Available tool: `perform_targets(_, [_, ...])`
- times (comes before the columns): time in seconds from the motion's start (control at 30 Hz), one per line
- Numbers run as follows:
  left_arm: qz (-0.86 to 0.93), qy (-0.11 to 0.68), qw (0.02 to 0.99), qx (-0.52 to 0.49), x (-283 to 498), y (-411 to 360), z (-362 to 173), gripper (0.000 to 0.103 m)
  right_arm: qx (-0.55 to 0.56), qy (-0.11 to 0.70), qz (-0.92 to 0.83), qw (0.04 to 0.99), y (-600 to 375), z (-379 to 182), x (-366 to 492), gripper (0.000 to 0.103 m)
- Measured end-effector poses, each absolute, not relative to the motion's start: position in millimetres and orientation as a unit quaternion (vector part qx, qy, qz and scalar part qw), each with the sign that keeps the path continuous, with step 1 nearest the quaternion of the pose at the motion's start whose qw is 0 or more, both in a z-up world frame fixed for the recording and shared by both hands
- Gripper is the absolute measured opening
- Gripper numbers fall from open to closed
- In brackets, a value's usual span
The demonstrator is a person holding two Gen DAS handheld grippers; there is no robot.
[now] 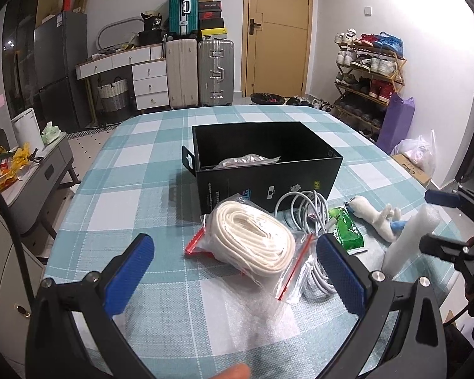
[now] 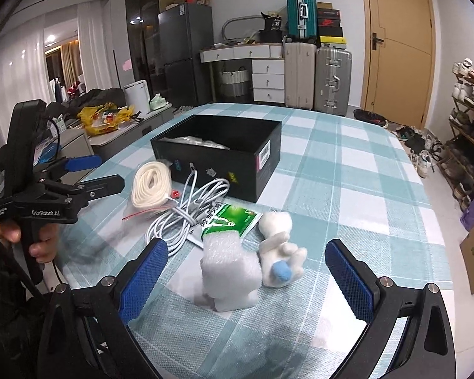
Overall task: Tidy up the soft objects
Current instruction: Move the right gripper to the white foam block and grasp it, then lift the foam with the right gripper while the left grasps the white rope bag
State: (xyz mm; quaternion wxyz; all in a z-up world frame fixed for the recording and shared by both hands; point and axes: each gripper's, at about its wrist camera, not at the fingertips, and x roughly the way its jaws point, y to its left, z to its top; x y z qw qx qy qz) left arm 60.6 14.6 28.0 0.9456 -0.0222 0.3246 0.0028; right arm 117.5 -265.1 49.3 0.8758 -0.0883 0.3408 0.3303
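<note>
A table [image 1: 142,170] covered in a teal-and-white checked cloth carries everything. Toward its middle stands an open black box [image 1: 268,170] with a pale bagged item inside. In front of the box, lying on the cloth, are a clear zip bag holding coiled cream rope [image 1: 252,237], a bundle of white cable [image 1: 303,211], a green packet [image 1: 347,230], a small white plush toy [image 1: 376,214] and a roll of white foam wrap [image 2: 227,268] standing upright beside the toy.

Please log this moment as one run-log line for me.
left gripper: open, over bagged rope | right gripper: open, facing foam roll | black box: holds one bag
</note>
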Motion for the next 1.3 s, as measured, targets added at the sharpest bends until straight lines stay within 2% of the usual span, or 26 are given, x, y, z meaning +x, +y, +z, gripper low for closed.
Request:
perform_targets(0.1, [0.001,0.326,0.945,-0.032,61,18,28,0.103,-0.089,0.347,0.339,0.870,-264,46,117,0.094])
perform_targets(0.27, [0.007,0.330,0.943,-0.036,63,23,26,0.103,-0.102,0.350,0.351,0.863,-257,43,113,0.089])
perform_targets(0.37, [0.009,0.328,0.944,-0.037,63,25,27,0.103,-0.107,0.353,0.360,0.857,-254,41,112,0.084])
perform_targets(0.43, [0.009,0.329,0.944,-0.037,63,25,27,0.103,-0.116,0.358,0.364,0.852,-251,38,111,0.077])
perform_targets(0.63, [0.012,0.329,0.944,-0.038,63,29,27,0.103,-0.126,0.365,0.373,0.844,-249,32,109,0.068])
perform_targets(0.8, [0.014,0.330,0.943,-0.036,64,30,27,0.103,-0.129,0.371,0.373,0.841,-249,26,112,0.064])
perform_targets(1.17, [0.015,0.338,0.940,-0.031,68,28,19,0.103,-0.133,0.381,0.366,0.838,-252,18,118,0.063])
perform_targets(1.23, [0.014,0.340,0.940,-0.032,68,28,17,0.103,-0.134,0.382,0.366,0.838,-252,17,119,0.055])
perform_targets(1.3, [0.015,0.342,0.939,-0.032,69,28,15,0.103,-0.136,0.382,0.368,0.836,-251,16,118,0.052])
